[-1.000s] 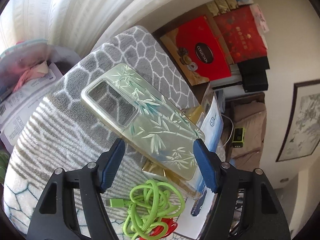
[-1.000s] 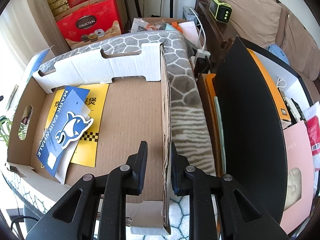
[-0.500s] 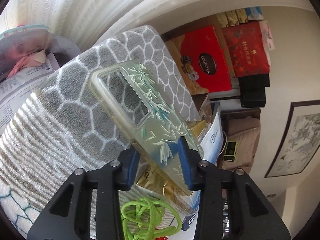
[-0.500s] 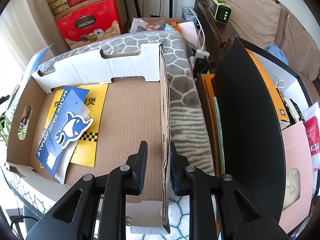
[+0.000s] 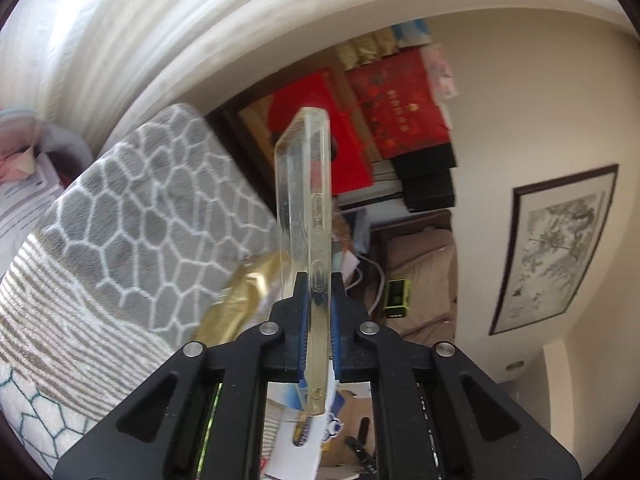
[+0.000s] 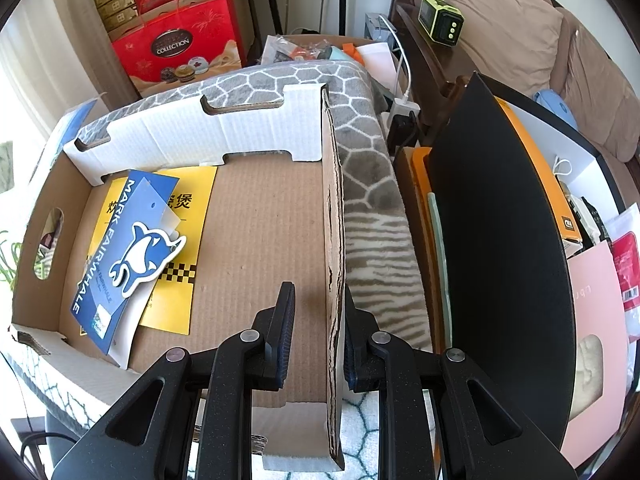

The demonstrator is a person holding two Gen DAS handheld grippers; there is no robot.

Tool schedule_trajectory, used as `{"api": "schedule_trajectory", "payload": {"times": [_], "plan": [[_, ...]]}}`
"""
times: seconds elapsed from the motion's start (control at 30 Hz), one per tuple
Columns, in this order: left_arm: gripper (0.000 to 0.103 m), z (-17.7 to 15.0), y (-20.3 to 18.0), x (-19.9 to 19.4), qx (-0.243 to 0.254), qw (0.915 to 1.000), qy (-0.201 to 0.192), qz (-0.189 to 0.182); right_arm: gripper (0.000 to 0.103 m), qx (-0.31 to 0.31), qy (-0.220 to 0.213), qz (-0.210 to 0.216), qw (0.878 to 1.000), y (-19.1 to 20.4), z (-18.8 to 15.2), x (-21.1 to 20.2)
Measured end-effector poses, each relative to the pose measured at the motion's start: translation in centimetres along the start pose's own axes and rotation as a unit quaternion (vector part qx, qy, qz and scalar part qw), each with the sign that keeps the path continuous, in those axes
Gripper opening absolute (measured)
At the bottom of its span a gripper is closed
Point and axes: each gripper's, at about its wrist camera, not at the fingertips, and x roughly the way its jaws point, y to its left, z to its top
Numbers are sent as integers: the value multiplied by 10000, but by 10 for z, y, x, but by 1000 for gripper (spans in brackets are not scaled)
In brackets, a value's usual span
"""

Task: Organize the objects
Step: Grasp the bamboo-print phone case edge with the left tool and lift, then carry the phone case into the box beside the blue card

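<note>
A clear yellowish phone case [image 5: 304, 208] stands on edge in the left wrist view, lifted off the grey honeycomb blanket [image 5: 132, 208]. My left gripper [image 5: 318, 292] is closing, and its blue pads press the case's lower part from both sides. In the right wrist view an open cardboard box [image 6: 256, 216] lies on the blanket, holding a blue whale tag [image 6: 132, 248] and a yellow booklet [image 6: 188, 280]. My right gripper [image 6: 318, 304] straddles the box's right wall [image 6: 334, 200], one finger inside and one outside, shut on it.
A tall black board [image 6: 492, 220] with orange boxes stands right of the box. Red gift boxes [image 6: 180, 48] are stacked at the back wall. A gold packet [image 5: 240, 292] lies below the case. A green clock [image 6: 440, 24] sits on the dark headboard.
The left jaws closed from wide open onto the phone case and lifted it off the blanket, tipping it from flat to edge-on. The right gripper and the box stayed put.
</note>
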Motion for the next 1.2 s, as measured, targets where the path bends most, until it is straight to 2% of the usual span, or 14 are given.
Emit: {"api": "schedule_trajectory", "payload": {"times": [0.13,0.3,0.37,0.5,0.57,0.8,1.03,1.2], "plan": [[8,-2,-26,-3,229,9992,55,-315,20,0,-5,-3,10000,0,0,1],[8,-24,-60,6,573,9957,427,-597,20,13,-5,-1,10000,0,0,1],[8,-37,-71,14,687,9930,694,-665,20,-4,-4,-2,10000,0,0,0],[8,-65,-90,39,978,9851,1270,-620,20,10,-2,19,10000,0,0,0],[8,-83,-101,54,1196,9783,1579,-605,20,42,0,59,10000,-1,0,0],[8,-137,-126,92,1659,9594,2225,-504,20,126,0,147,9998,-3,-1,-2],[8,-175,-118,137,1474,9469,2798,-582,20,105,12,150,9998,-3,-3,-1],[8,-199,-116,165,1493,9394,3052,-457,20,116,14,153,9998,-3,-3,-1]]}}
